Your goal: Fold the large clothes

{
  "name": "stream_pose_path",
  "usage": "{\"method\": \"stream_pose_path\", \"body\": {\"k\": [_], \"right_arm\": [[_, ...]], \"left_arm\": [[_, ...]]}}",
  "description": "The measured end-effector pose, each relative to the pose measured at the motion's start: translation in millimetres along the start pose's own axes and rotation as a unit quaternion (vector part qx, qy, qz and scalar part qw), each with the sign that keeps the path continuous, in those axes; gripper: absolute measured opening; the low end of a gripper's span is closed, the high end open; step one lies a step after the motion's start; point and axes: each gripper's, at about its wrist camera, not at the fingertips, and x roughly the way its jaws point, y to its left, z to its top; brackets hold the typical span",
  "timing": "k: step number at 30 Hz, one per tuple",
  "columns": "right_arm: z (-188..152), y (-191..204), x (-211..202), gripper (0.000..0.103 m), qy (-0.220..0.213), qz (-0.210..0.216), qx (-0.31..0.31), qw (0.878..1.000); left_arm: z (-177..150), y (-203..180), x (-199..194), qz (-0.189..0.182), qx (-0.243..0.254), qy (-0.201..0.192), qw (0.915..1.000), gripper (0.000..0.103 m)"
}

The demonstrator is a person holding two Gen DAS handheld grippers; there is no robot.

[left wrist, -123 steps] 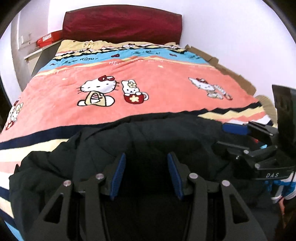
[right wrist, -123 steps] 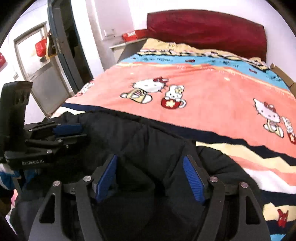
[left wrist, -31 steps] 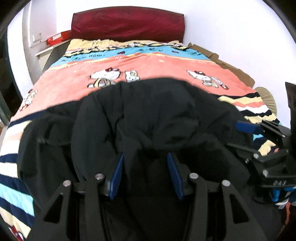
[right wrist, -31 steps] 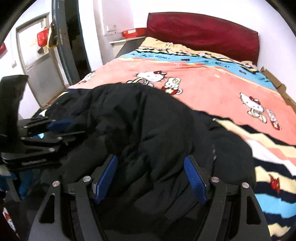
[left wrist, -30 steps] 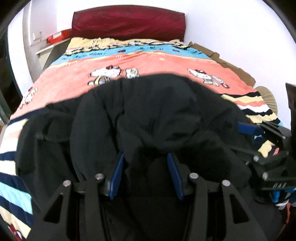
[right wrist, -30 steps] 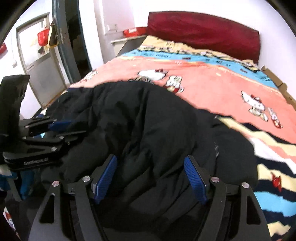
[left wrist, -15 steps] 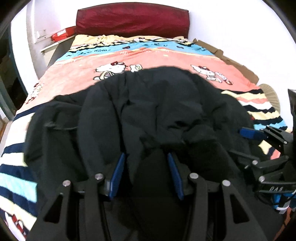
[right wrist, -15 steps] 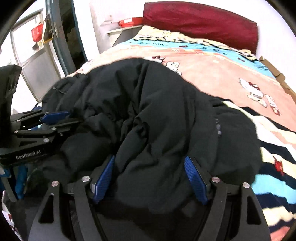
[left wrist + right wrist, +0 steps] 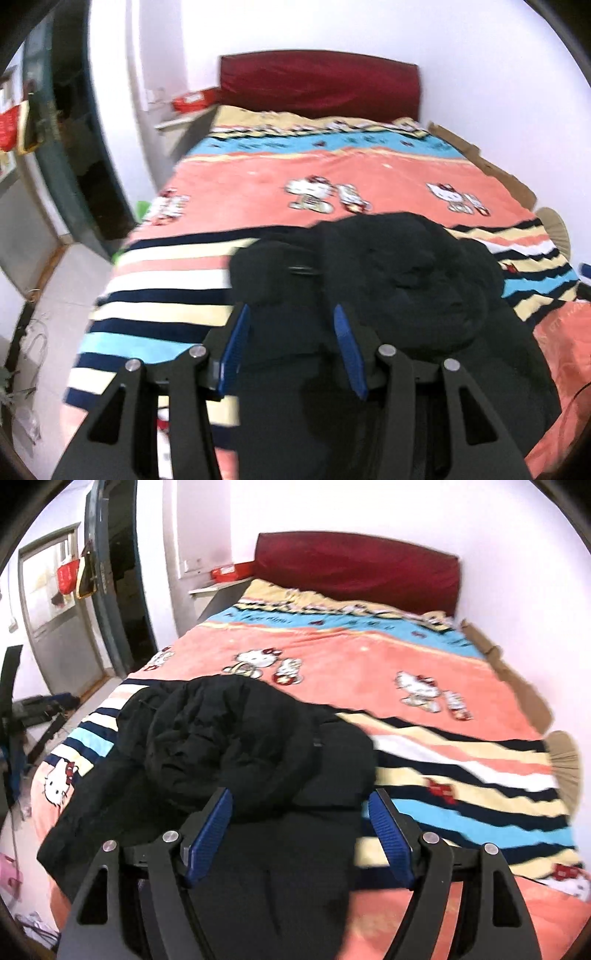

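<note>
Black coat (image 9: 399, 280) bunched on bed (image 9: 332, 173); both jaws grasping its near edge. Step: fold-over. Next: lay flat, release.

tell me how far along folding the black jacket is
Done: the black puffer jacket lies on the cartoon-cat blanket near the foot of the bed, bunched over itself in a loose mound rather than a flat fold. In hand: cloth sits between the fingers of the left gripper and the right gripper; whether either grips it is unclear. Left: flatten it, tuck the sleeves, square the fold.
</note>
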Motion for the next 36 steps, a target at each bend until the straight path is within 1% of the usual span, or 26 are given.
{"method": "stream_pose_path", "body": {"k": [3,5,8,11,12,15,17,19,20,23,25,27,29,30,33,35,36], "right_arm": [[-8.6,-16.0,-38.0,0.077,-0.013,-0.018,0.004,1.0],[-16.0,-23.8,-52.0,0.078,-0.015,-0.021,0.011,1.0],[-33.4,-28.6,-66.6,0.08,-0.013,-0.021,0.022,0.999],[-58.9,-28.6,-66.0,0.08,0.005,-0.021,0.03,0.999],[-68.5,-28.8,-64.6,0.08,0.012,-0.019,0.033,0.999],[-101.6,-28.4,-51.0,0.08,0.043,-0.006,0.045,0.998],[-120.4,-28.1,-41.2,0.08,0.061,0.001,0.056,0.997],[-135.6,-27.5,-29.8,0.08,0.078,0.008,0.065,0.995],[-143.8,-27.6,-23.1,0.08,0.088,0.01,0.07,0.994],[-163.4,-27.4,-5.0,0.08,0.114,0.018,0.085,0.99],[-173.3,-24.8,6.9,0.08,0.132,0.017,0.082,0.988],[-181.6,-21.7,18.5,0.08,0.148,0.023,0.079,0.985],[-186.1,-19.9,25.6,0.08,0.157,0.032,0.082,0.984],[-187.6,-19.5,28.3,0.08,0.159,0.036,0.084,0.983],[-193.6,-21.3,35.8,0.083,0.168,0.046,0.092,0.98],[-198.3,-24.6,40.3,0.084,0.173,0.055,0.101,0.978],[-199.6,-26.4,42.3,0.085,0.176,0.06,0.105,0.977]], "left_arm": [[-3.1,37.0,-32.7,0.02,0.002,-0.008,0.9998,0.047],[-11.8,56.6,-50.4,0.029,0.004,-0.012,0.9995,0.052],[-32.1,80.2,-63.7,0.031,0.0,-0.008,0.9995,0.054],[-67.5,97.7,-67.4,0.005,-0.016,0.005,0.9998,0.055],[-86.3,102.1,-65.3,-0.011,-0.023,0.014,0.9996,0.055],[-129.6,102.5,-54.8,-0.039,-0.036,0.039,0.9978,0.055],[-163.6,101.0,-41.7,-0.064,-0.055,0.065,0.9943,0.055],[-189.6,96.6,-26.4,-0.078,-0.077,0.089,0.99,0.055],[-197.5,95.7,-21.0,-0.081,-0.085,0.096,0.9885,0.055],[-228.0,91.6,-2.7,-0.109,-0.126,0.121,0.9786,0.055],[-236.3,89.1,2.5,-0.129,-0.149,0.12,0.9731,0.055],[-241.3,90.3,5.9,-0.164,-0.185,0.113,0.9624,0.055],[-244.0,91.9,11.2,-0.189,-0.208,0.115,0.9528,0.055],[-245.5,90.0,14.5,-0.196,-0.214,0.118,0.9496,0.055],[-251.9,88.5,25.0,-0.202,-0.231,0.132,0.9427,0.056],[-257.9,92.0,29.1,-0.215,-0.255,0.132,0.9334,0.056],[-261.7,94.1,31.2,-0.225,-0.269,0.131,0.9273,0.057]]}}
